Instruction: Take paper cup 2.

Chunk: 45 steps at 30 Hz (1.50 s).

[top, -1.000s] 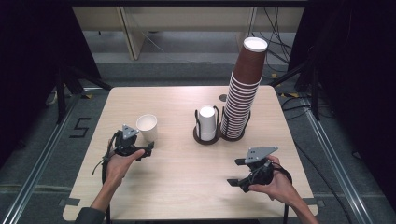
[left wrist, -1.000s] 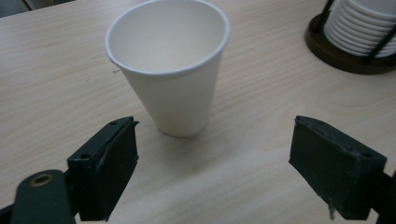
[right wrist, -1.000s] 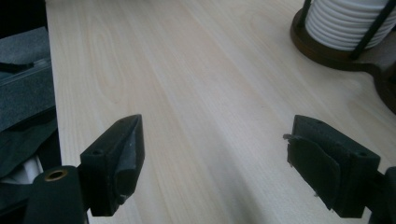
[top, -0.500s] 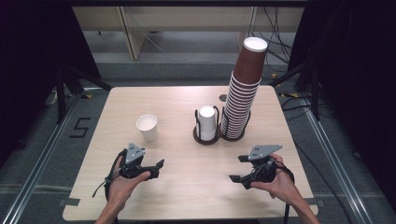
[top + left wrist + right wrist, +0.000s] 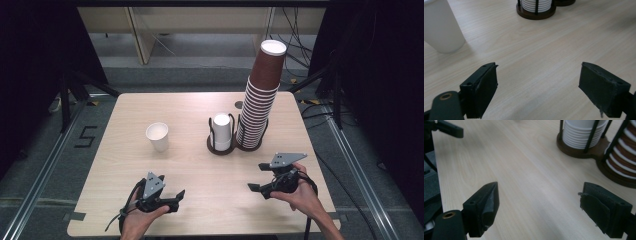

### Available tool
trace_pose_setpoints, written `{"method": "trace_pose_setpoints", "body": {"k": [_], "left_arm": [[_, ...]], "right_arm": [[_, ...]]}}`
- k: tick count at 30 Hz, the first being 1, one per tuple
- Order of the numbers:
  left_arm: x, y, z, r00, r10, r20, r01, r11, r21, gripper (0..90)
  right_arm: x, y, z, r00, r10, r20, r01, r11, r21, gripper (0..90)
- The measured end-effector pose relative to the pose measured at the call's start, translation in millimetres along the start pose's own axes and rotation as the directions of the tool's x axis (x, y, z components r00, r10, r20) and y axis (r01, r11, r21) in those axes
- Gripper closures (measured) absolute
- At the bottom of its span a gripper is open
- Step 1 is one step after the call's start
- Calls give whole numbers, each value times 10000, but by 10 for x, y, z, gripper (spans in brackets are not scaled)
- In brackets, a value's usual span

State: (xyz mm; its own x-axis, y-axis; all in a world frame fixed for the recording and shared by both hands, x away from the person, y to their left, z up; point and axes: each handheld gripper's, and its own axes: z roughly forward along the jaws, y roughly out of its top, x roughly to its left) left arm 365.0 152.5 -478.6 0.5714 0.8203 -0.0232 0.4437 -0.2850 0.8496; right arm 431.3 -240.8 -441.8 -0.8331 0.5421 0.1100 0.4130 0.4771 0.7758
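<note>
While both pairs of jaws stand wide apart and empty, the left gripper (image 5: 167, 200) and right gripper (image 5: 260, 184) hover low over the near counter (image 5: 200, 165). A white paper cup (image 5: 157, 136) stands upright at far left, mouth up. The tall brown cup stack (image 5: 261, 102) could topple if a gripper brushes it.

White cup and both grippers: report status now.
Left gripper open, empty, near table edge. Right gripper open, empty. White cup upright, alone, clear of both. Nothing between it and left gripper.
</note>
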Motion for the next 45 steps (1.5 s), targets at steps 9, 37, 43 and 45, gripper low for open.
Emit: {"method": "trace_pose_setpoints", "body": {"k": [9, 37, 43, 45], "left_arm": [[-34, -132, -43, 10000, -29, 6, 29, 10000, 4, 147], [-52, -221, 10, 9998, 188, 114, -193, 9986, 496, 147], [-52, -240, 33, 9989, 425, 218, -440, 9966, 702, 147], [-51, -238, 28, 9982, 584, 146, -595, 9946, 854, 147]], "right_arm": [[-136, 250, -335, 9924, 522, 1110, -391, 9924, -1167, 159], [-697, 1506, -963, 9632, 1083, 2459, -293, 9520, -3046, 154], [-756, 1732, -991, 9595, 1186, 2555, -338, 9489, -3137, 154], [-766, 1815, -1005, 9553, 1326, 2643, -435, 9471, -3179, 154]]}}
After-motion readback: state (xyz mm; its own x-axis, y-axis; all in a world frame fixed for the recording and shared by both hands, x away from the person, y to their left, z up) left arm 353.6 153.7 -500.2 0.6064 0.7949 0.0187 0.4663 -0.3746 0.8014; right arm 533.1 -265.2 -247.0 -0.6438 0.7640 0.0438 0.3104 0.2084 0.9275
